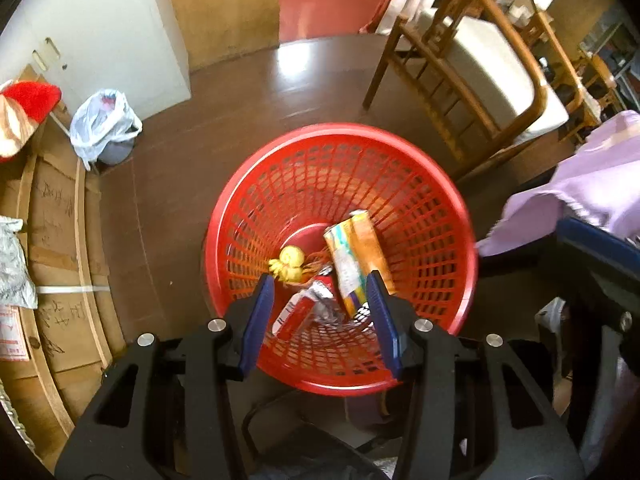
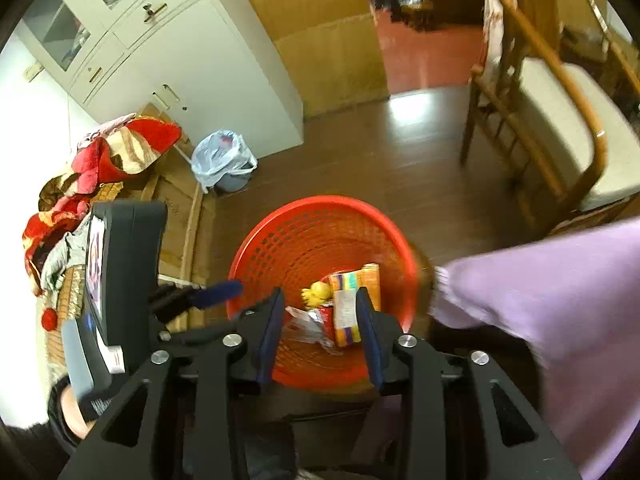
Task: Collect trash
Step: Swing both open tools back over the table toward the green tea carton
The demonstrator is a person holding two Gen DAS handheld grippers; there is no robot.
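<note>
A red plastic mesh basket (image 1: 280, 184) stands on the dark floor below both grippers; it also shows in the right wrist view (image 2: 280, 236). Inside lie an orange drink carton (image 1: 356, 256), a yellow toy figure (image 1: 290, 264) and red-and-white wrappers (image 1: 300, 308). The carton (image 2: 352, 300), toy (image 2: 318, 292) and wrappers (image 2: 312, 324) show in the right wrist view too. My left gripper (image 1: 322, 284) is open and empty above the basket's near side. My right gripper (image 2: 320, 300) is open and empty above it as well. The left gripper's body (image 2: 120, 264) shows at the left.
A wooden chair with a white cushion (image 1: 480, 64) stands at the right. A small bin lined with a white plastic bag (image 1: 106, 128) stands by a white cabinet (image 1: 120, 20). Flat cardboard (image 1: 52, 240) lies at the left. A lilac cloth (image 2: 540, 300) hangs at the right.
</note>
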